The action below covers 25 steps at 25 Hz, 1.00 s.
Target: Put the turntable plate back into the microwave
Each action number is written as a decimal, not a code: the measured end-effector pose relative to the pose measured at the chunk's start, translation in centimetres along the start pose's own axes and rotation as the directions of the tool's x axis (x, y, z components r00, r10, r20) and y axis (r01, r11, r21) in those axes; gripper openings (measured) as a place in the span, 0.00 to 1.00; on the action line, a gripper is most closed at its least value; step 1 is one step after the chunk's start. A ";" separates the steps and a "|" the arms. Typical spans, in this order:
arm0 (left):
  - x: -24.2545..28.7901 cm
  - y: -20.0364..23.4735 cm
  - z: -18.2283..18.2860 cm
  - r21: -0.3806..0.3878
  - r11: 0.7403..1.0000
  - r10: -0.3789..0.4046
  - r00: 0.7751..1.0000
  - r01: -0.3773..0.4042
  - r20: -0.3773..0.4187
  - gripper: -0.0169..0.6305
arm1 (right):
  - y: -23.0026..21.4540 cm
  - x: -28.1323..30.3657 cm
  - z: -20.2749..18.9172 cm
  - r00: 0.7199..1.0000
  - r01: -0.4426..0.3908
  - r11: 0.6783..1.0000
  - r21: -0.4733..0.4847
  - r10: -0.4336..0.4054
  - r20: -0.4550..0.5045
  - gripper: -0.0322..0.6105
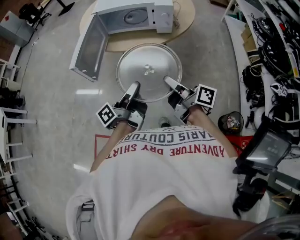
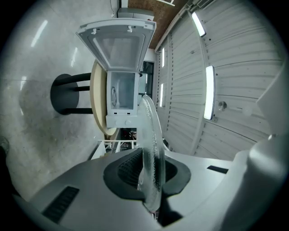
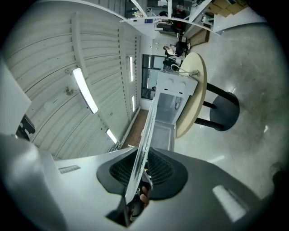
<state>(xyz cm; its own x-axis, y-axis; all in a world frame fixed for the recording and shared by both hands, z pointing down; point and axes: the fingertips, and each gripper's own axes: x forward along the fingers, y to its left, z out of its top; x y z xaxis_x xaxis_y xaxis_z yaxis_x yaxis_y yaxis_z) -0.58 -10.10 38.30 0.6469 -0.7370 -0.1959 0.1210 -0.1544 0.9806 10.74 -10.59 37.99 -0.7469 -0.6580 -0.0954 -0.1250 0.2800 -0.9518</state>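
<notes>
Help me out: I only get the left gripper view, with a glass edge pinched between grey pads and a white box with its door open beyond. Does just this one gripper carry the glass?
Observer: No. The head view shows the right gripper clamped on the near rim of the turntable plate too, beside the left gripper.
Operator: Is the plate inside the box?
Observer: Not yet. From above, it is held roughly flat in front of the microwave, outside the cavity.
Operator: Anything beside the person?
Observer: A bench heaped with black cables runs along their right.
</notes>
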 end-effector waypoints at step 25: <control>14.2 8.8 22.9 0.046 0.998 0.033 0.966 -0.047 0.257 0.07 | -11.8 23.5 10.3 0.962 0.005 0.995 0.104 0.023 -0.272 0.12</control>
<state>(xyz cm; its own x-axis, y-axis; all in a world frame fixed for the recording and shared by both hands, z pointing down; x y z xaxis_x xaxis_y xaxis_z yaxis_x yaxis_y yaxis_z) -7.54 -36.98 43.93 0.4349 -0.8863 -0.1593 0.0555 -0.1502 0.9871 1.39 -36.58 43.96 -0.8990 -0.4365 -0.0349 -0.0603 0.2024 -0.9775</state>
